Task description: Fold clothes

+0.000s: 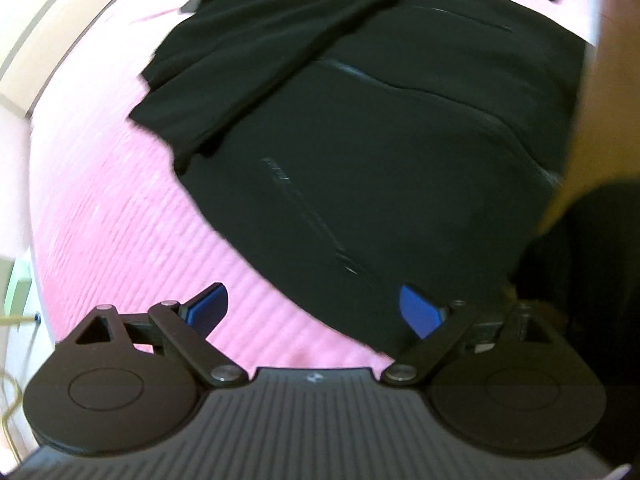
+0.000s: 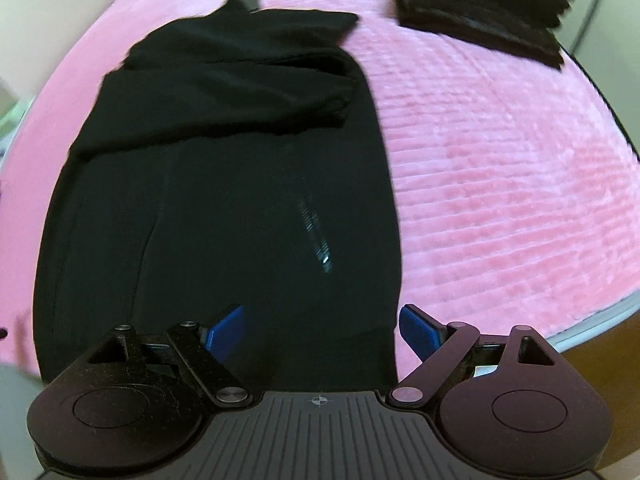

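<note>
The garment (image 2: 224, 184) is black all over, plain, broken only by thin glossy seams and a short silvery zip (image 2: 316, 236) that catches the light. It lies on a pink blanket (image 2: 500, 168) with a ribbed pattern of fine parallel ridges. The stack of folded clothes (image 2: 480, 12) at the far edge looks black to dark brown, though blur makes the shade uncertain. The left gripper (image 1: 314, 310) is matte black with bright blue fingertip pads (image 1: 418, 312). The right gripper (image 2: 322, 334) is dark, faintly purplish, with the same blue pads (image 2: 418, 332).
</note>
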The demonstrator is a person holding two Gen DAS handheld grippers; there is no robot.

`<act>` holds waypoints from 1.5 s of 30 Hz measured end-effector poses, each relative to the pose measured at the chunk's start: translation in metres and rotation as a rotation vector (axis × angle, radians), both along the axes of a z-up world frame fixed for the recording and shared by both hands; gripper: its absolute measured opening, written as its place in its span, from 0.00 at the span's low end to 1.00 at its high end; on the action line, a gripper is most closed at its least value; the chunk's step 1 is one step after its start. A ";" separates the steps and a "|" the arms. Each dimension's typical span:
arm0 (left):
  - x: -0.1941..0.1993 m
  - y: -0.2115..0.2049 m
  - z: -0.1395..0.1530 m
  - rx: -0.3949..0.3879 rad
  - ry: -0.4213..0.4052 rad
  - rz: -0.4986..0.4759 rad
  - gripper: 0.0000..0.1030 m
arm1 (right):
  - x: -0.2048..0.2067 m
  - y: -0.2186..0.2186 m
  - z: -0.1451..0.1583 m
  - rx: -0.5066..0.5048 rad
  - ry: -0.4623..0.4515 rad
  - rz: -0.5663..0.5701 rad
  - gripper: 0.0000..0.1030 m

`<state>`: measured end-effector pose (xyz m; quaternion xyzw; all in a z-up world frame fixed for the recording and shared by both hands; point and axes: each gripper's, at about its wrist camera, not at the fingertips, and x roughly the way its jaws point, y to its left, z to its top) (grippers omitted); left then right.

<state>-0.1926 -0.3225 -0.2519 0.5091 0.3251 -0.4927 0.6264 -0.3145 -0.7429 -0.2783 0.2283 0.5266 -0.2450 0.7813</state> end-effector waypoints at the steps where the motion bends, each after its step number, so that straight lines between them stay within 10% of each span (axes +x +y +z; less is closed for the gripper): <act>1: -0.008 0.007 -0.004 -0.001 -0.007 -0.039 0.88 | -0.001 0.008 0.001 -0.011 0.006 0.032 0.85; 11: -0.075 0.053 -0.070 -0.008 -0.075 -0.258 0.79 | 0.011 0.051 -0.022 -0.139 0.077 0.439 0.85; 21: -0.091 0.089 -0.136 -0.060 -0.316 -0.462 0.65 | -0.007 0.039 -0.104 -0.359 -0.062 0.794 0.85; 30: -0.072 0.093 -0.122 -0.241 -0.209 -0.367 0.41 | -0.021 0.027 -0.136 -0.464 -0.330 0.752 0.85; 45: -0.080 0.093 -0.096 -0.251 -0.265 -0.306 0.10 | -0.101 0.070 -0.102 -0.630 -0.523 0.750 0.85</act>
